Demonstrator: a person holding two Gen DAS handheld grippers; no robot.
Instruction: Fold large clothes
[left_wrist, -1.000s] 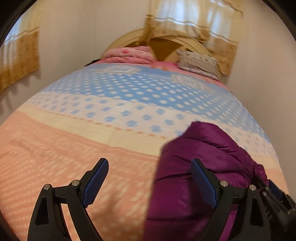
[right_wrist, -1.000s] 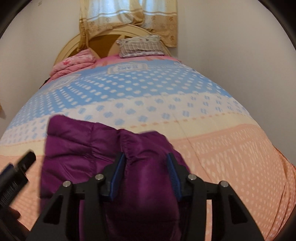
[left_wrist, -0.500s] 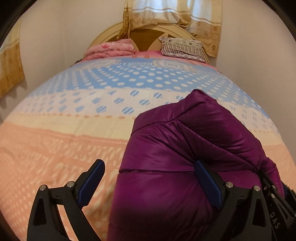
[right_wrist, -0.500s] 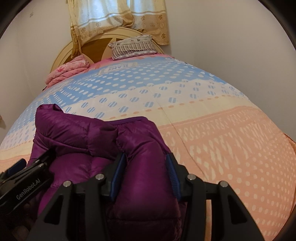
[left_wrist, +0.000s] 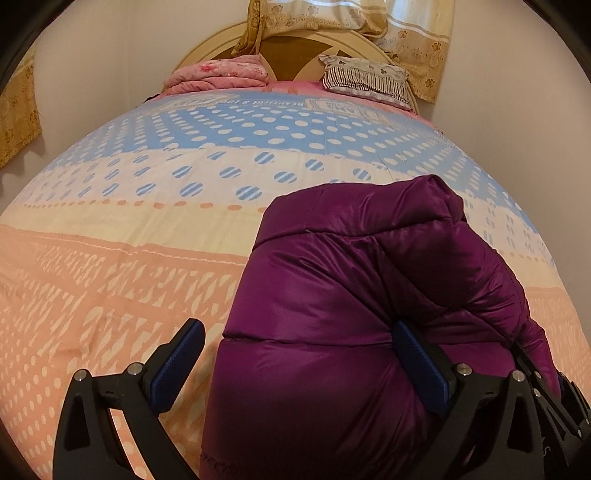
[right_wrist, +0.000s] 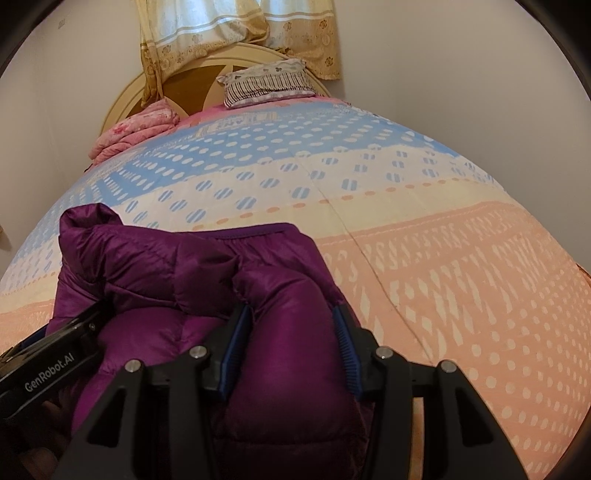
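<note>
1. Purple quilted nylon fills the lower part of both views: a puffer jacket (left_wrist: 343, 332) lies bunched on the bed (left_wrist: 110, 280), on the peach band of the dotted quilt near the foot end.
2. The right tool (right_wrist: 291, 343) is closed on a padded roll of the jacket, probably a sleeve or side panel; its blue pads (right_wrist: 345, 343) press in from both sides.
3. The left tool (left_wrist: 295, 362) stands wide open with nothing gripped. Its right pad touches the jacket's flank, and its left pad (left_wrist: 177, 365) hangs over bare quilt.
4. A second ago the left wrist view showed only a blurred edge of the jacket at its right side; now the garment spreads across the gap between its pads. The left tool has swung in toward the jacket while the right one has kept its hold.
5. My judgement: the left tool is lined up for a second grip, so the fold is at an early stage and the jacket still needs spreading flat.
6. A pink folded blanket (left_wrist: 218, 74) and a striped pillow (left_wrist: 365, 77) sit well apart at the headboard (left_wrist: 295, 48).
</note>
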